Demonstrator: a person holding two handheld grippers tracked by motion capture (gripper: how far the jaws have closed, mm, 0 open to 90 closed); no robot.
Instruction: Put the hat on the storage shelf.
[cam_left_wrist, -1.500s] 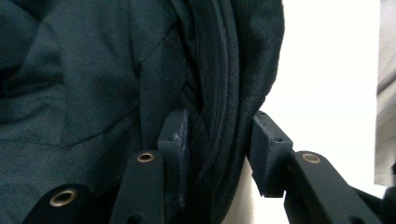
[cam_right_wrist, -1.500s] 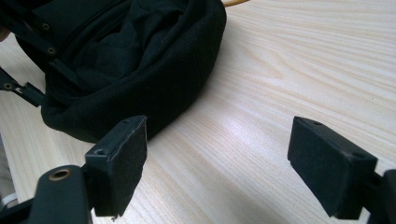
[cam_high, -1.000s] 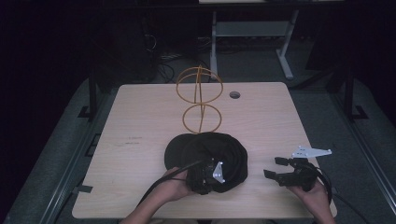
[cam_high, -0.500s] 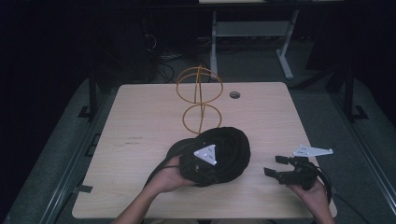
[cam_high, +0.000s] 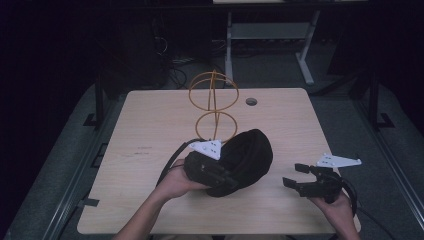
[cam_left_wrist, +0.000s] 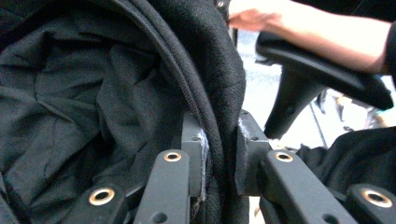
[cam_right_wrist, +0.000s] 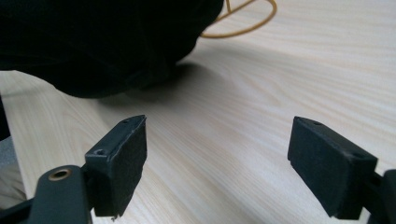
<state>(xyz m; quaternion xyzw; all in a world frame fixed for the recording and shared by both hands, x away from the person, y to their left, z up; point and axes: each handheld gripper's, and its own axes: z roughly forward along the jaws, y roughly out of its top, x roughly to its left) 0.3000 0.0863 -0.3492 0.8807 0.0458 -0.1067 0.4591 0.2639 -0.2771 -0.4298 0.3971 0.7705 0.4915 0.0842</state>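
Lifting the black hat (cam_high: 247, 157) by its brim, the left gripper (cam_high: 212, 175) has tipped it up on edge since a second ago, when it lay flat on the tabletop as a round dark disc; now it stands tilted, crown toward the far right, just in front of the gold wire stand (cam_high: 214, 107). In the left gripper view the jaws are pinched narrow on the brim's folded edge (cam_left_wrist: 219, 140), with the crumpled lining (cam_left_wrist: 84, 93) showing to one side, so the grip looks secure. That suggests the hat is being raised to go onto the stand, whose upper wire globe sits just behind and above it. The right gripper (cam_high: 302, 180) has hardly moved: it rests near the table's front right, jaws spread wide and holding nothing, pointing toward the hat with bare wood between its pads (cam_right_wrist: 126, 158). The surface is a pale wood-grain table (cam_high: 150, 130) with a round cable hole (cam_high: 251, 101) near the far edge. Beyond it the room is dark, with grey flooring, loose cables and the legs of another white-framed desk (cam_high: 305, 55).
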